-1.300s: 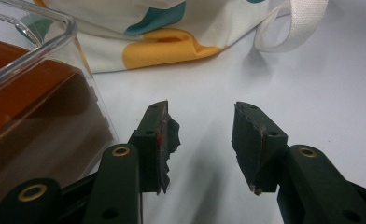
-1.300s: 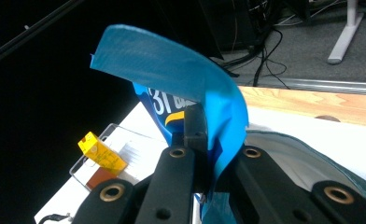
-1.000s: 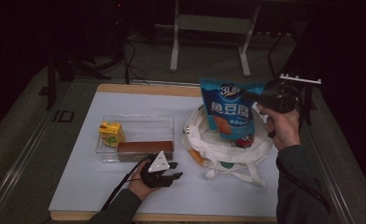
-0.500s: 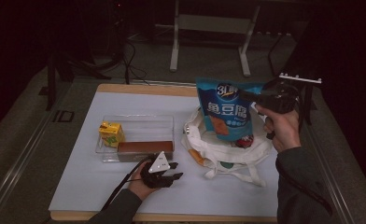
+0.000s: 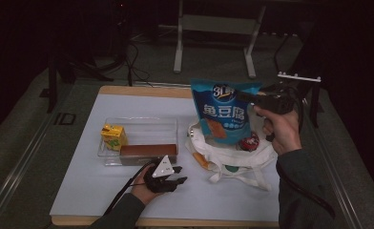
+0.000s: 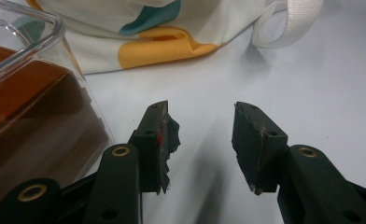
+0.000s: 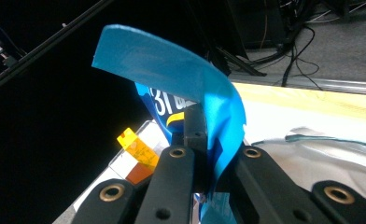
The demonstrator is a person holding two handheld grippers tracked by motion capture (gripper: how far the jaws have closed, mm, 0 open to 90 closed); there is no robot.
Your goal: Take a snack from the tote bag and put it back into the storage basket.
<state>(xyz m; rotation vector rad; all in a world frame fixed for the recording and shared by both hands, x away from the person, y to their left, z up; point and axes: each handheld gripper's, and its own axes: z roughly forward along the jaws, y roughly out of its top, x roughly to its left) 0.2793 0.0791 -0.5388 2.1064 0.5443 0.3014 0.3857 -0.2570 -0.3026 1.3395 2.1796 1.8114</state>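
The right gripper (image 5: 252, 98) pinches a glossy blue snack bag (image 5: 224, 112) (its crinkled top curls over the fingers in the right gripper view) above a soft cloth tote (image 5: 233, 157), while the left gripper (image 5: 175, 175) rests with fingers spread.

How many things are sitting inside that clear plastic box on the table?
2: a yellow carton at the left end of the clear box, and a long brown box along its near wall. Nothing else shows through, though the brown box could hide something small.

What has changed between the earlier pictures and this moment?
The right hand-held gripper, shut on the blue snack bag, has lifted it slightly higher above the white cloth tote bag. The left hand-held gripper and the clear plastic box stayed in place.
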